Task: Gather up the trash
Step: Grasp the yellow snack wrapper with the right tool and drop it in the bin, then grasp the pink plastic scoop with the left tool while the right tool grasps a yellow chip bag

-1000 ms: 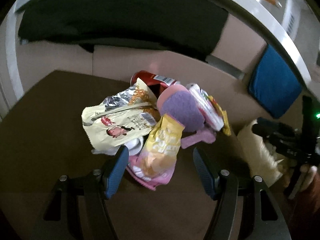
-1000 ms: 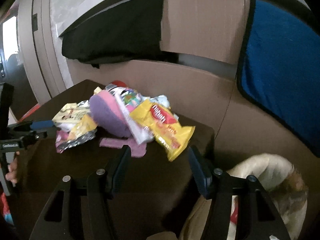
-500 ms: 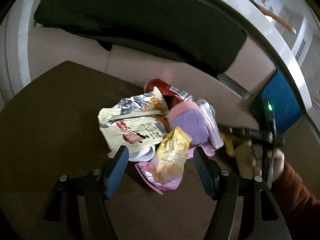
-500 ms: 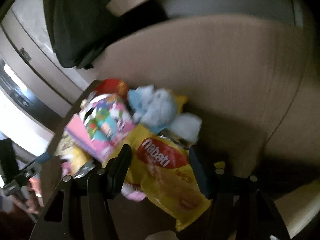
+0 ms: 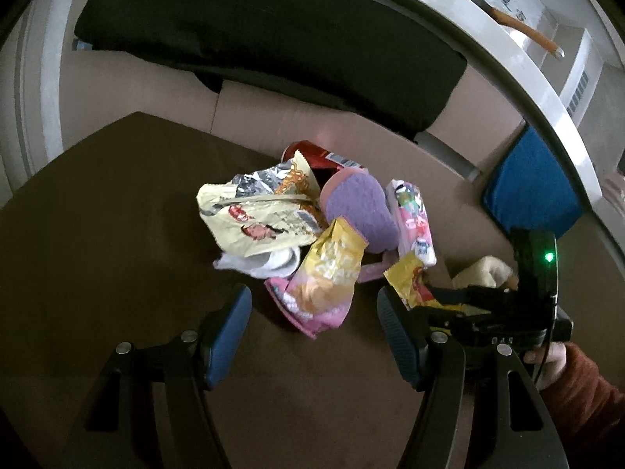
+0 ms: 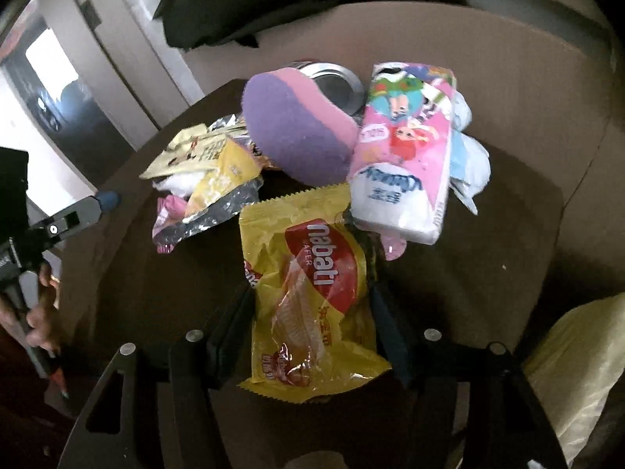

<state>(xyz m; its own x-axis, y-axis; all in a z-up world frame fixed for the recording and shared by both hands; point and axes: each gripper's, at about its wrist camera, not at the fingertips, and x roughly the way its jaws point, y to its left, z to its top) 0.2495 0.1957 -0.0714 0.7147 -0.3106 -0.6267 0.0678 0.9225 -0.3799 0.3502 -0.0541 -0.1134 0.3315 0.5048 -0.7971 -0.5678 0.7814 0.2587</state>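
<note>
A pile of trash lies on a dark brown table (image 5: 97,234): a cream noodle wrapper (image 5: 258,215), a yellow-pink snack bag (image 5: 324,281), a purple-pink sock (image 5: 359,211), a pink tissue pack (image 6: 406,164), a red can (image 5: 320,154). My left gripper (image 5: 312,324) is open, just in front of the yellow-pink bag. My right gripper (image 6: 308,312) has its jaws on both sides of a yellow Nabati wafer wrapper (image 6: 312,293), which covers the pads; contact is unclear. It also shows in the left wrist view (image 5: 461,308).
A cardboard wall (image 5: 351,136) stands behind the table, with black cloth (image 5: 273,35) hung above and a blue cloth (image 5: 531,195) at right. A pale yellow bag (image 6: 578,359) sits off the table's right edge.
My right gripper has moved in low to the pile, and the yellow Nabati wrapper now lies between its jaws. My left gripper has pulled back a little and stays open.
</note>
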